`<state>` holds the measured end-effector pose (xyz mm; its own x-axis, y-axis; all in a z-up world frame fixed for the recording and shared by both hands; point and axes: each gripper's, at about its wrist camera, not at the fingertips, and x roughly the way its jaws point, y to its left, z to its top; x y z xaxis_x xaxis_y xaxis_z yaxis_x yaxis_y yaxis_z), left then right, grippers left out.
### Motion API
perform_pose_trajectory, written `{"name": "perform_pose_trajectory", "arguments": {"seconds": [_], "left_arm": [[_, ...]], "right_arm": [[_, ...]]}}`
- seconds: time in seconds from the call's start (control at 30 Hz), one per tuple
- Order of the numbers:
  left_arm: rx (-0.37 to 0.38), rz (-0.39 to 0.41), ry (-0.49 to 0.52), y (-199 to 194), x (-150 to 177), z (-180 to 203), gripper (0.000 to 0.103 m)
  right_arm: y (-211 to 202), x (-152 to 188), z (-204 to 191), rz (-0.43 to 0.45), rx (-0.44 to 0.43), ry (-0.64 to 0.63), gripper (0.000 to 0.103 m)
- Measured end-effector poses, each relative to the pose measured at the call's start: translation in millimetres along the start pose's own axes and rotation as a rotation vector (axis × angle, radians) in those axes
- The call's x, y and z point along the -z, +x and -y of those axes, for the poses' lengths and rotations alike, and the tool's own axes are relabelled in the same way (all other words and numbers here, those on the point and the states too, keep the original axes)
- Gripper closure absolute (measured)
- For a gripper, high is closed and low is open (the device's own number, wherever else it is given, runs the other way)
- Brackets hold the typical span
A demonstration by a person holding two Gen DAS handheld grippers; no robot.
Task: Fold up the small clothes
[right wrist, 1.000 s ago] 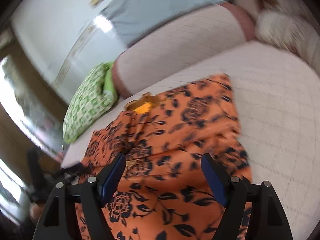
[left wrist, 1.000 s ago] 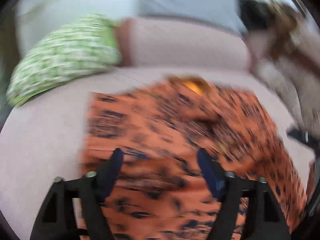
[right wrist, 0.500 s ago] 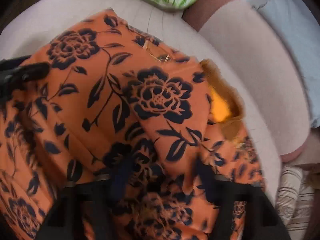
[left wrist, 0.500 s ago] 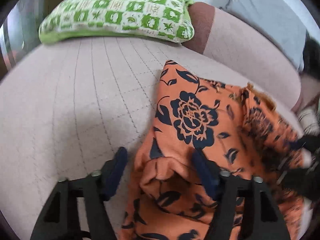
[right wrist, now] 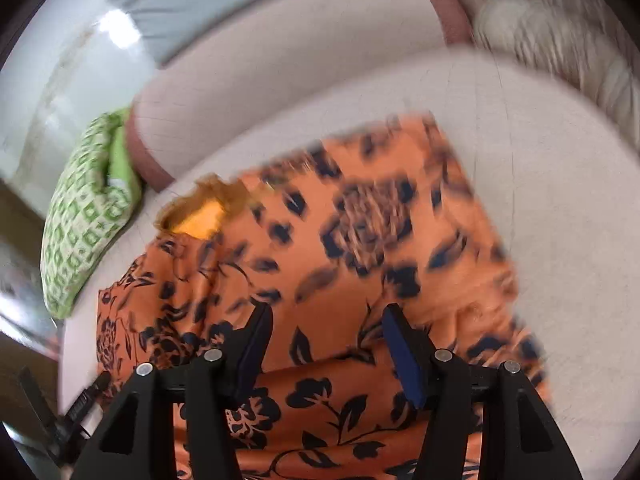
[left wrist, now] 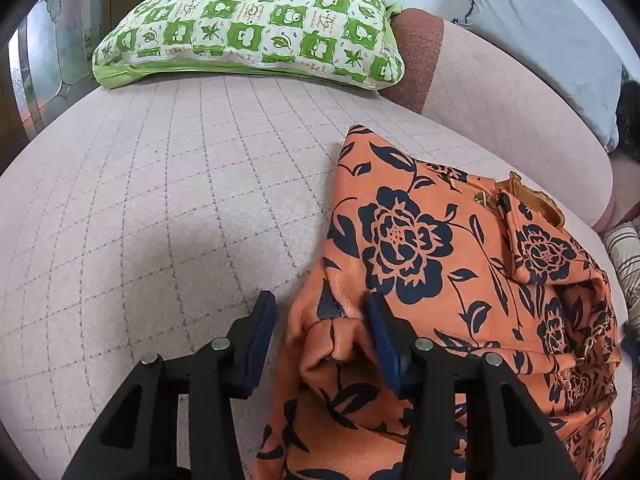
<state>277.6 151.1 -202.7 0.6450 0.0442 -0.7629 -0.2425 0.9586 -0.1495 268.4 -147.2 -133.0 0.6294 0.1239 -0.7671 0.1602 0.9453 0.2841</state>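
An orange garment with dark blue flowers (left wrist: 404, 236) lies rumpled on the pale quilted seat (left wrist: 160, 200); its brown waistband (left wrist: 536, 200) sits at the far side. My left gripper (left wrist: 320, 300) is at the garment's left edge and its jaws are closing. A raised fold of cloth is between them, against the right pad (left wrist: 380, 336), with a gap to the left pad (left wrist: 260, 328). In the blurred right wrist view my right gripper (right wrist: 326, 310) hovers above the garment (right wrist: 360, 240). Its jaws are opening and no cloth is pinched between them.
A green-and-white checked pillow (left wrist: 256, 20) lies at the far end of the seat. Behind the garment rises the backrest (left wrist: 500, 100) with a grey cushion (left wrist: 552, 40). A striped cloth (left wrist: 624, 256) lies to the right. Bare seat stretches left of the garment.
My left gripper came down to the garment's left edge and its jaws narrowed around a fold. My right gripper pressed into the cloth, then pulled back with wider jaws.
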Motion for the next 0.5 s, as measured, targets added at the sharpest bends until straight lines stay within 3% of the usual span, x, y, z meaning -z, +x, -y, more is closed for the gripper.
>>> {"name": "perform_pose_trajectory", "arguments": {"seconds": [0.03,0.13,0.23,0.3,0.37,0.4,0.5], "left_arm": [[-0.005,0.002,0.003,-0.9,0.9,0.8,0.054],[-0.012,0.005,0.003,0.9,0.6,2.1,0.054],[-0.001,-0.001,-0.007,1.7,-1.1,0.1,0.054],[0.007,-0.003,-0.011,1.2,-1.2,-1.3,0.054],[0.011,-0.006,-0.014,1.2,-1.5,-2.2,0.054],[0.012,-0.008,-0.014,1.4,-1.8,-2.6,0.054],[0.014,-0.01,-0.023,1.5,-2.3,-3.6,0.054]], "right_arm": [[-7.2,-2.3,-15.2,0.027,0.004,-0.079,0.037],[-17.3,-6.3,-101.4,0.062,0.009,-0.49,0.033],[11.1,22.0,-188.5,0.033,0.134,-0.947,0.034],[47.2,41.6,-216.4,-0.037,0.228,-1.154,0.035],[74.5,52.3,-223.6,-0.046,0.345,-1.273,0.056],[81.0,49.7,-224.2,-0.053,0.374,-1.282,0.08],[67.4,13.2,-208.5,0.03,0.369,-1.114,0.085]]}}
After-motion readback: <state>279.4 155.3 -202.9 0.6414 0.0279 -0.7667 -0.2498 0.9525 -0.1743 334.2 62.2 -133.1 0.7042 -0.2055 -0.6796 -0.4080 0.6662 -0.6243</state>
